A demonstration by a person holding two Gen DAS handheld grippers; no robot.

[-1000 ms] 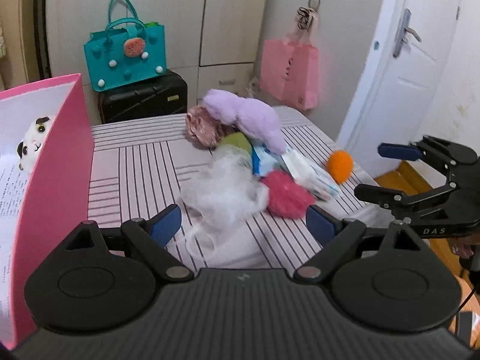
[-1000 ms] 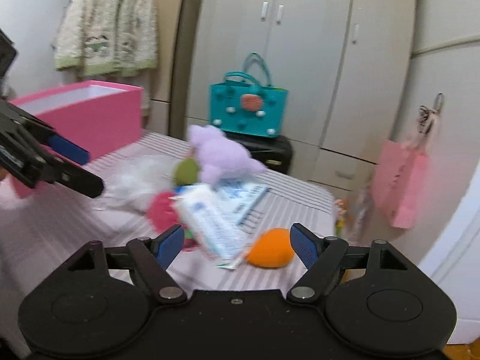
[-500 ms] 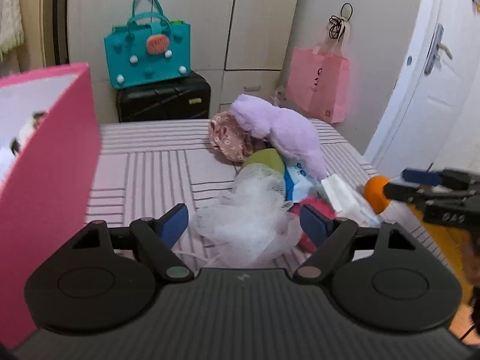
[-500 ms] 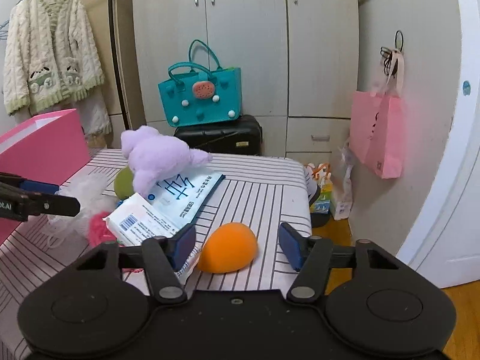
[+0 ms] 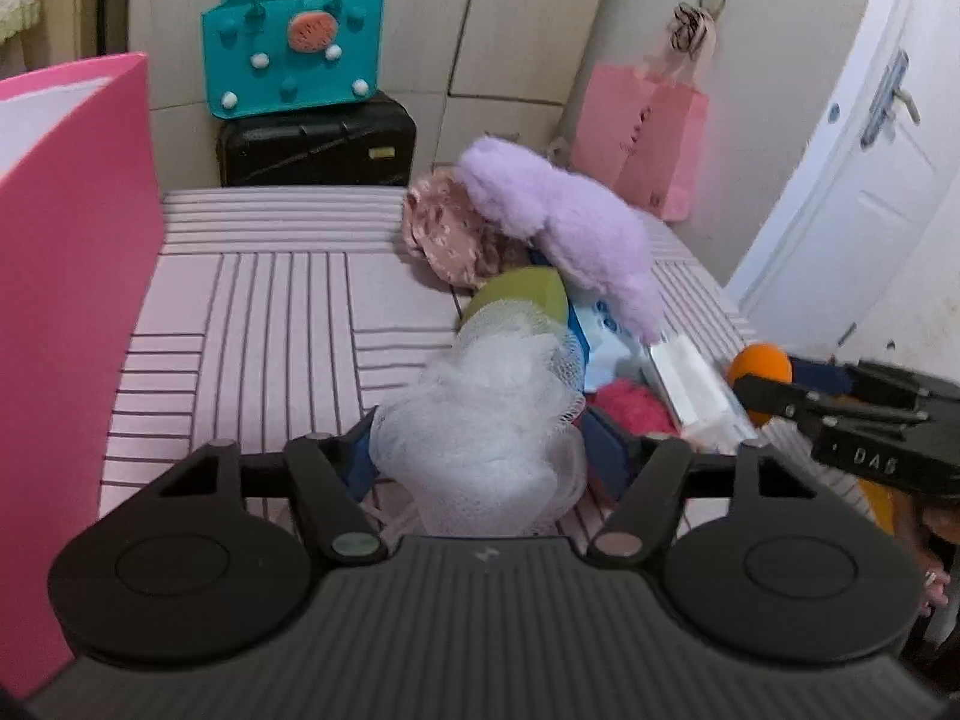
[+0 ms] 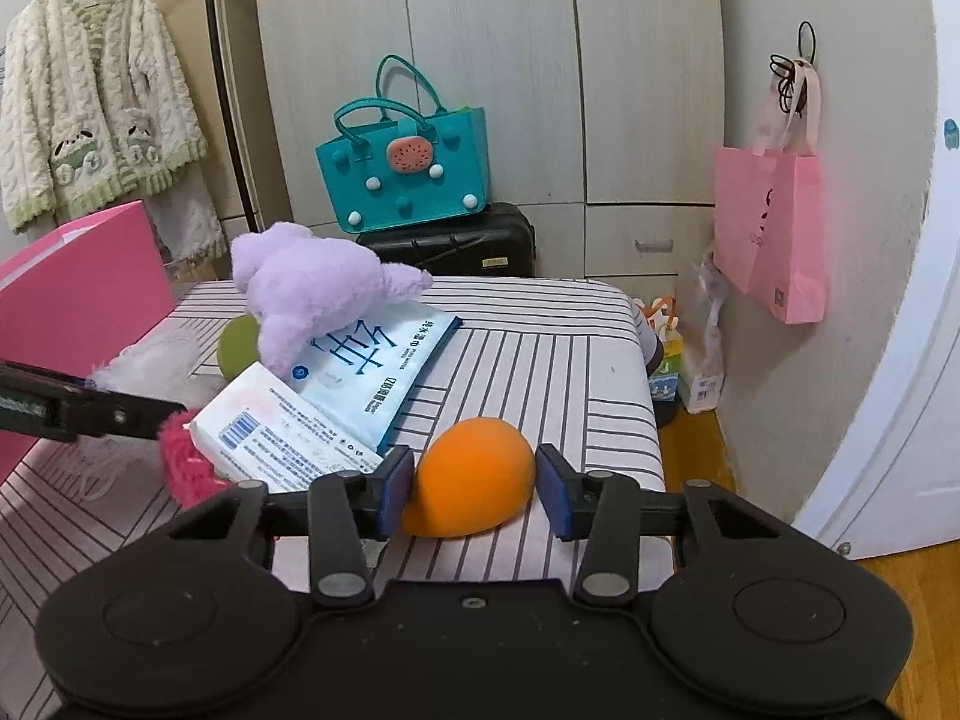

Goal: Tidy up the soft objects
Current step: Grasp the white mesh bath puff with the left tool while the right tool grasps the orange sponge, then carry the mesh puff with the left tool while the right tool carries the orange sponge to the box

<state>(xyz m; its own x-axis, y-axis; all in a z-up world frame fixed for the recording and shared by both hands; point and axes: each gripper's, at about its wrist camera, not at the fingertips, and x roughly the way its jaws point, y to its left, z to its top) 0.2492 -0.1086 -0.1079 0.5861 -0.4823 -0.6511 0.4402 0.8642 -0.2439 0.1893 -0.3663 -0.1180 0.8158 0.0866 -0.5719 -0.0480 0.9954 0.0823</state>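
Fluffy white mesh pouf (image 5: 486, 414), all airy netting, sitting right between the left tongs (image 5: 486, 450); pads spread wide on either side, brushing the mesh at most, not squeezing. Smooth egg-shaped orange sponge (image 6: 471, 483) between the right tongs (image 6: 474, 489) too, left pad just touching it, right pad a hair off, so apart and not clamped.

Rest of the pile on the striped bench (image 5: 258, 324), up toward 12 to 1 o'clock from the left tongs: shaggy purple plush (image 5: 564, 234), crinkly floral pink fabric thing (image 5: 447, 234), matte green sponge (image 5: 528, 294), fuzzy magenta ball (image 5: 633, 405), two glossy tissue packs (image 6: 366, 372) stacked flat and overlapping.

Tall pink box (image 5: 72, 276) hard against the 9 o'clock side, smooth wall, open top. Bare striped cloth from 10 to 12 o'clock. Bench edge dropping off just beside the orange sponge at 3 o'clock, wood floor (image 6: 900, 624) below.
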